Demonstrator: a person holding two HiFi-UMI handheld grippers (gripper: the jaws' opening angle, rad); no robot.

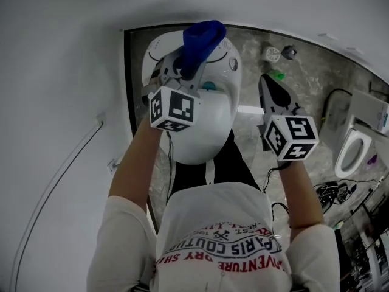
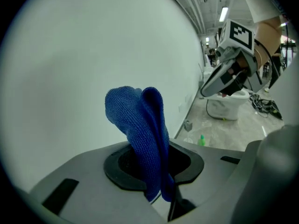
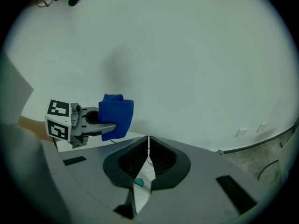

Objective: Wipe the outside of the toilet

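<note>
My left gripper [image 1: 189, 70] is clamped on a blue cloth [image 1: 203, 36]. In the left gripper view the fingers pinch the lower part of the cloth [image 2: 140, 134], and the rest stands up in a folded bunch above them. In the head view the cloth lies over the far end of the toilet [image 1: 206, 129], close to the white wall [image 1: 61, 72]. I cannot tell whether it touches the porcelain. From the right gripper view the left gripper [image 3: 100, 127] and the cloth [image 3: 116, 115] show against the bare wall.

My right gripper [image 1: 266, 81] is to the right of the toilet, over the grey marbled floor [image 1: 304, 84] and clear of the bowl. Its own view shows the right gripper [image 3: 148, 146] with its fingers together and nothing between them. The left gripper view catches the right gripper [image 2: 205, 91] off to the right, well apart from the cloth.

A green bottle [image 1: 276, 75] stands on the floor just beyond the right gripper. A second toilet [image 1: 352, 151] sits at the far right, with cables [image 1: 331, 192] near it.
</note>
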